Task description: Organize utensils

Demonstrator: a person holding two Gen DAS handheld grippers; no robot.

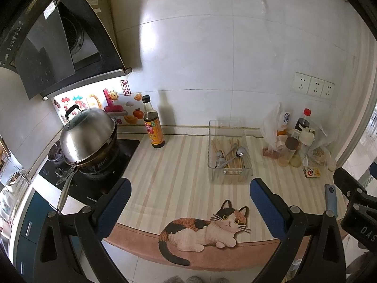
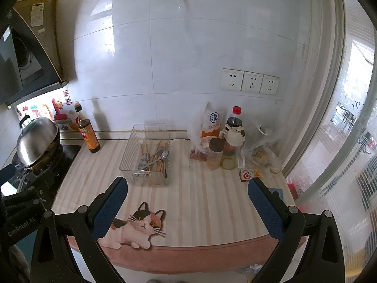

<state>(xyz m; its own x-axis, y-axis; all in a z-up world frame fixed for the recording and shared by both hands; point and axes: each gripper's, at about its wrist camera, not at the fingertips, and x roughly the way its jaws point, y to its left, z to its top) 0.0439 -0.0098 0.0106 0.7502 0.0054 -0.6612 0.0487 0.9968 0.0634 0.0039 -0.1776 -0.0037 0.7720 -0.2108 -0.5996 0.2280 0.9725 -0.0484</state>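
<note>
A clear plastic bin [image 1: 229,172] [image 2: 132,165] stands on the striped counter mat near the wall. Inside it lie several metal spoons [image 1: 240,152] [image 2: 164,154] and wooden chopsticks [image 1: 215,146] [image 2: 147,151], mixed together. My left gripper [image 1: 188,188] is open, held back over the mat's front part, short of the bin, with nothing between its blue-padded fingers [image 1: 117,202]. My right gripper [image 2: 187,188] is open too, empty, hovering in front of and to the right of the bin. Its body [image 1: 358,202] shows at the right edge of the left wrist view.
A lidded steel wok [image 1: 88,136] [image 2: 37,145] sits on the black stove at left. A dark sauce bottle [image 1: 153,123] [image 2: 88,132] stands by the wall. Bottles, jars and plastic bags [image 1: 292,141] [image 2: 223,146] crowd the back right. A cat picture [image 1: 207,228] [image 2: 136,226] marks the mat's front edge.
</note>
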